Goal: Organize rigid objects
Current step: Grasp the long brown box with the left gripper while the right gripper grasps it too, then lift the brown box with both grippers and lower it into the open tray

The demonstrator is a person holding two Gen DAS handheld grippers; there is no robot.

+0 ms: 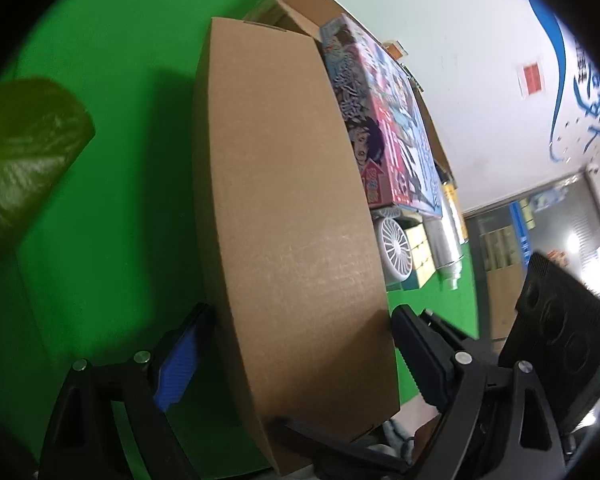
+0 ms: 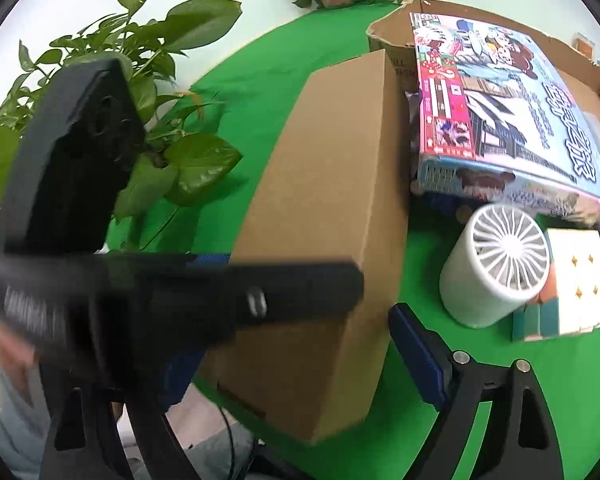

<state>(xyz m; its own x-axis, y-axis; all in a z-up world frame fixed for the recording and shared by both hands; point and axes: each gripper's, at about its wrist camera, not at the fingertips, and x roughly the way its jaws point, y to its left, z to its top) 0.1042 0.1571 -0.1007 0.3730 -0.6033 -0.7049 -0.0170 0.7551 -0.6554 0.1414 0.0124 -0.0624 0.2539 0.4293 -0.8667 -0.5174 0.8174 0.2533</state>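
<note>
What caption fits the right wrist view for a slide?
Left gripper grasps plain cardboard box on green table; right gripper open around its near end.

Office: green table (image 2: 480, 360), wall lettering (image 1: 588, 96)

Bright, fisheye-warped, slight foreground blur

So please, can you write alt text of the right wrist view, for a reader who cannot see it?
A long plain cardboard box lies on a green table between the open right gripper, and the left gripper crosses it. Right of it are a white fan, a puzzle cube and a colourful printed box; left, a leafy plant.
</note>
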